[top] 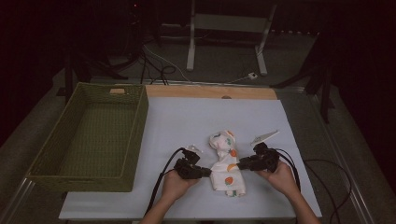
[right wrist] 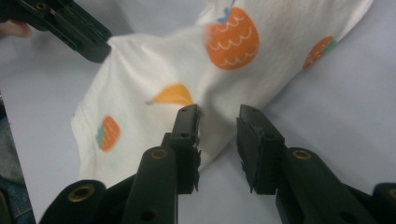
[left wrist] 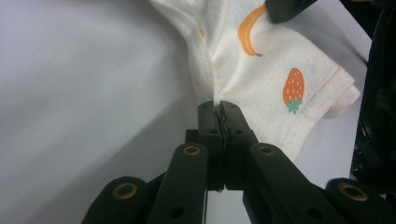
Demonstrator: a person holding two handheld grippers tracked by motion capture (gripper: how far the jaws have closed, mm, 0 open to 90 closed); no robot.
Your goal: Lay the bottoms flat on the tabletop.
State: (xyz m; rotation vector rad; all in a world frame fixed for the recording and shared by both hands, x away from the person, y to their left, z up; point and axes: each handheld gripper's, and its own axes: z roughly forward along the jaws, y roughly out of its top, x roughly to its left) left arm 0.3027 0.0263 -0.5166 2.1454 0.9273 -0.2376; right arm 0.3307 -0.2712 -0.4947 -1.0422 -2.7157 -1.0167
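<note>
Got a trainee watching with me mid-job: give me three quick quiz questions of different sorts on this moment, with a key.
1. True or false: the left gripper is shut on an edge of the fruit-print cloth.
2. Multiple choice: the right gripper is A) shut on the cloth, B) open at the cloth's edge, C) inside the basket.
3. Fill in: the woven basket stands on the person's ____ side of the white table sheet.

Key: 1 true; 2 B; 3 left. In the left gripper view the jaws are closed with fabric pinched between them; in the right gripper view the jaws stand apart, one against the cloth.
</note>
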